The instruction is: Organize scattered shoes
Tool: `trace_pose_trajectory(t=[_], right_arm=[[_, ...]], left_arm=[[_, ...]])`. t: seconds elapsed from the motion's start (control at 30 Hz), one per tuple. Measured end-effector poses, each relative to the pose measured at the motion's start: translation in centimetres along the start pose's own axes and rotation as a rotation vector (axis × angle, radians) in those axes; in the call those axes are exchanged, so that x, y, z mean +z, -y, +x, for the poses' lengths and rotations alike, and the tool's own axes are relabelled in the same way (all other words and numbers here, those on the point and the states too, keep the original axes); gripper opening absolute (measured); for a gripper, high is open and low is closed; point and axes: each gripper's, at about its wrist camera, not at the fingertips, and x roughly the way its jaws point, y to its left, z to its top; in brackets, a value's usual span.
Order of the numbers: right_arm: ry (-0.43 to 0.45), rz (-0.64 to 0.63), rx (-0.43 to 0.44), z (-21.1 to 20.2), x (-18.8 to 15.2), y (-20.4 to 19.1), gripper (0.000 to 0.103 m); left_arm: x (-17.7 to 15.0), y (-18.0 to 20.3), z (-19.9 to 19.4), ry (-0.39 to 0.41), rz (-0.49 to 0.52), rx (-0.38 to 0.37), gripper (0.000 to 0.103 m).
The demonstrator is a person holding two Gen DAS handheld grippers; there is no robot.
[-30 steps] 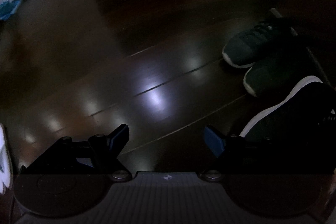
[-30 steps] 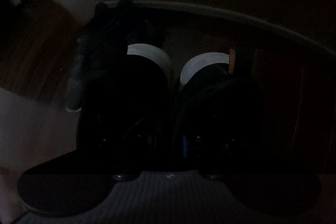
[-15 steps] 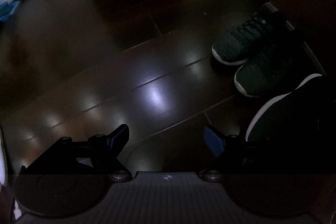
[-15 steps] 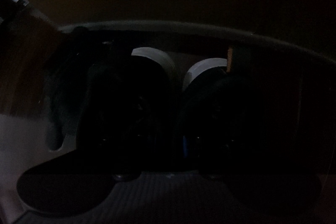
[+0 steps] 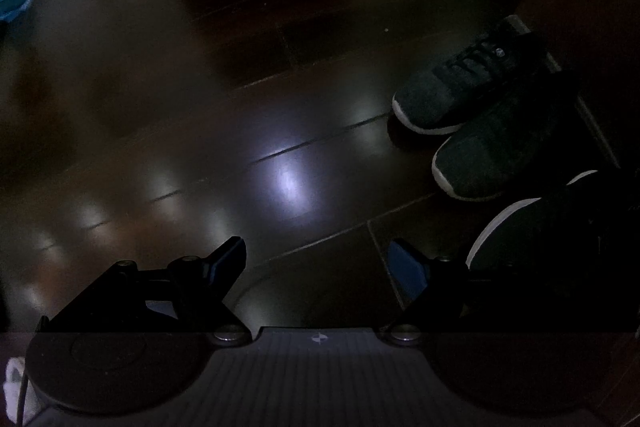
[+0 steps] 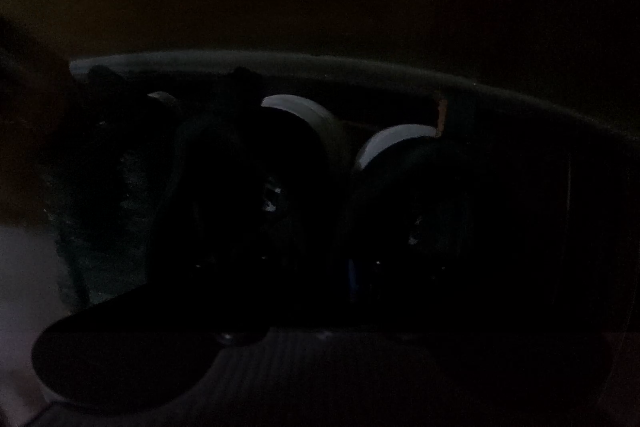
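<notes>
Shoes are lying at the right on the floor, three dark ones I am counting; left gripper is hanging wide, empty. Right gripper's jaws I cannot tell.

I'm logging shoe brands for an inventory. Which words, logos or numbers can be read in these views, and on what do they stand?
No readable text in either view.
Small pale mark on the tongue of the far dark sneaker: too small to read.
Pale specks inside the two black shoes: too dark to read.
</notes>
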Motion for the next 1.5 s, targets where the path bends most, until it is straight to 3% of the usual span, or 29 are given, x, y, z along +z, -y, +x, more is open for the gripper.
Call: trace_pose_trajectory(t=[0.4,0.63,0.77,1.07,1.2,1.4,1.5], right_arm=[[0.031,0.024,-0.014,0.7,0.3,0.2,0.024],[0.037,0.079,-0.023,0.9,1.1,0.0,0.032],[0.077,0.070,-0.036,-0.2,1.3,-0.3,0.046],[0.146,0.003,-0.021,-3.5,0.4,-1.5,0.050],[0.192,-0.132,0.019,-6.1,-2.6,-3.8,0.050],[0.190,-0.373,0.069,-8.8,-9.0,-8.7,0.051],[0.184,-0.516,0.122,-10.2,-13.3,-12.8,0.060]], left_arm=[[-0.8,-2.2,0.6,-0.023,-0.025,0.000,0.083],[-0.7,-3.8,0.5,-0.016,-0.060,-0.012,0.083],[-0.8,-4.3,0.2,-0.014,-0.073,-0.021,0.083],[-1.8,-7.5,-0.2,-0.031,-0.121,-0.010,0.083],[-2.1,-9.7,-0.5,-0.031,-0.141,0.002,0.083],[-2.7,-15.2,-0.7,-0.042,-0.191,0.031,0.083],[-3.2,-19.7,-1.2,-0.060,-0.244,0.064,0.083]])
